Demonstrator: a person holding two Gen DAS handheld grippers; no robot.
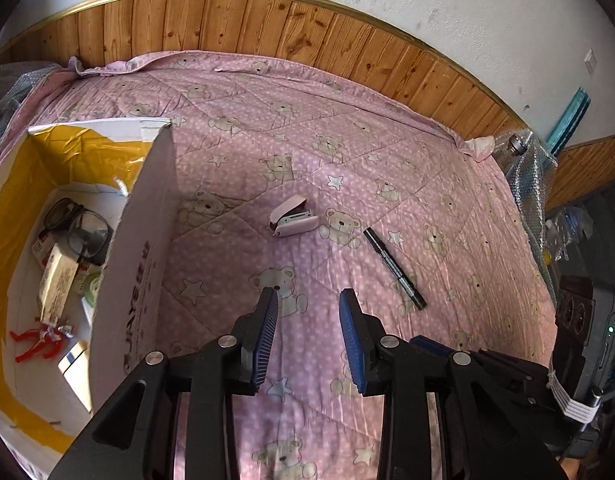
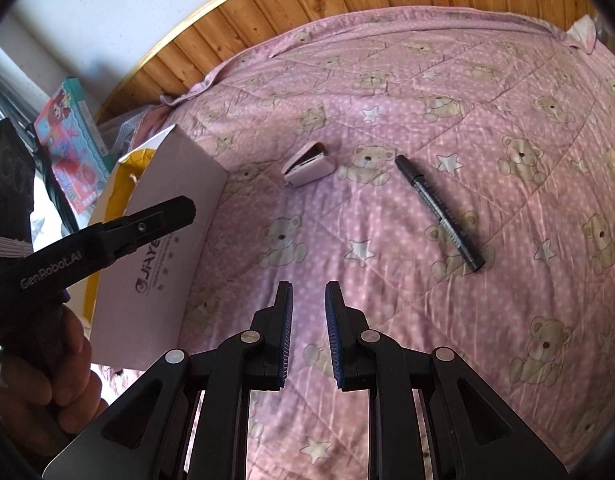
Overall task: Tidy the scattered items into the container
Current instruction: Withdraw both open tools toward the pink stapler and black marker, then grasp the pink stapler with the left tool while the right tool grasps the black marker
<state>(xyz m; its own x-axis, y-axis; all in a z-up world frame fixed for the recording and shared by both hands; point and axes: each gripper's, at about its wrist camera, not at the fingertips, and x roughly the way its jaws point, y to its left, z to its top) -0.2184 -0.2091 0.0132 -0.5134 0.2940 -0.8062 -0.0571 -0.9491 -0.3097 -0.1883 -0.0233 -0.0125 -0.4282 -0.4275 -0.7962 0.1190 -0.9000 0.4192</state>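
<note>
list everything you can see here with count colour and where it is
stapler: 1, pale pink, on the quilt beside the box
marker: 1, black, on the quilt right of the stapler
box: 1, white with yellow lining, left on the quilt
glasses: 1, dark frame, inside the box
red clip-like item: 1, inside the box, kind unclear
other packets: several, pale, inside the box
quilt: 1, pink with bears and stars
wood panelling: brown, behind the quilt
left tool: black, blue pads, open, empty
right tool: black, blue pads, open, empty
hand: 1, holding the left tool

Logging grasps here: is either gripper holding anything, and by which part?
Nothing is held. The left gripper and right gripper are open and empty.
</note>
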